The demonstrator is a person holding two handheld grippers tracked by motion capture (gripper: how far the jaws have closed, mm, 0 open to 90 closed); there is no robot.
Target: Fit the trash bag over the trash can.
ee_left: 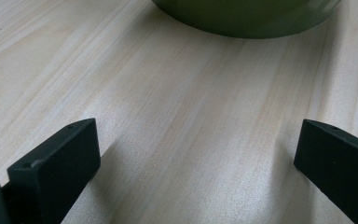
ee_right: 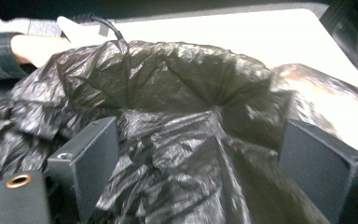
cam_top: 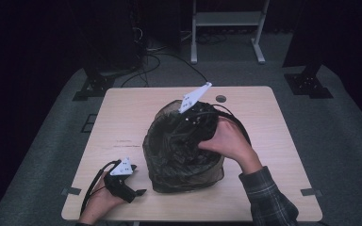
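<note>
A: Left gripper: jaws apart, empty, resting on table beside the bin.
B: Bag: black liner in bin, mid-table. Right gripper: jaws apart over crumpled plastic.
A: Advice: pinch one rim fold, spread it evenly outward.

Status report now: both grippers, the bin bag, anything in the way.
Left gripper open, low over bare table. Right gripper open over black bag, nothing gripped. Bag lines green bin. No obstruction.
</note>
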